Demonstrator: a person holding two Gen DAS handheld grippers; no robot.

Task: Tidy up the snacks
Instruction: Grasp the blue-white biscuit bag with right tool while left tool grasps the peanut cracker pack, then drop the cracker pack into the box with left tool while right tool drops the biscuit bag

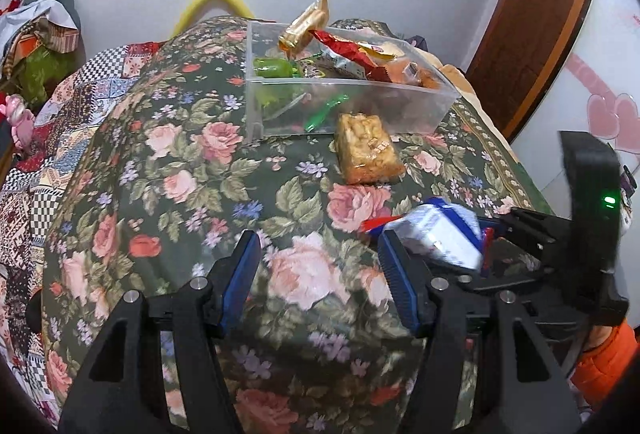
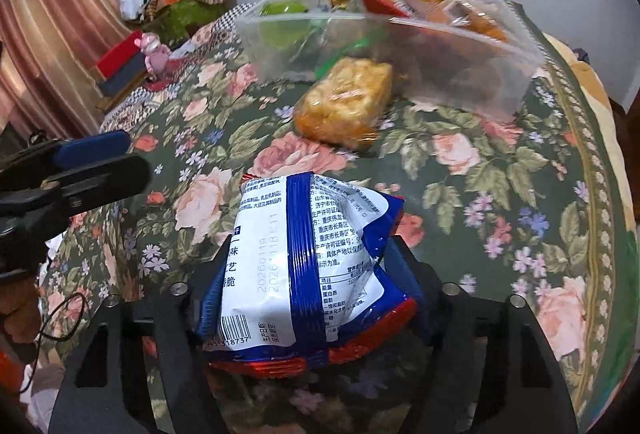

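Item one: a blue-and-white snack packet (image 2: 304, 266), printed back uppermost with barcode and date stamp, red foil showing at its lower edge, clamped between the fingers of the right gripper (image 2: 308, 286) in the lower centre of the right wrist view; the same packet sits at lower right of the left wrist view, just beside the left tool's right-hand finger. Item two: the left gripper (image 1: 320, 274), fingers spread wide with nothing between them, blue pads (image 1: 240, 274) facing only the floral cloth (image 1: 180, 153) below. Item three: a clear plastic bin (image 1: 360, 105) in the upper centre of the left wrist view, already stocked with a gold-wrapped bar (image 1: 306, 25) standing up over the rim, a red wrapper (image 1: 344, 47), a green jelly cup (image 1: 274, 67) and some orange-brown pieces at its far right end. Item four: a clear-wrapped golden crisp cake (image 1: 366, 149), lying on the cloth against the bin's near wall, outside it and not yet sorted. Step in hand, by my reading: carrying the held packet toward the bin, with the cake the last loose piece I can see. The next move would call for lifting the packet over the near wall, clearing the upright gold bar, and releasing it into a free part of the bin; the empty left tool looks well placed to take the cake afterwards.
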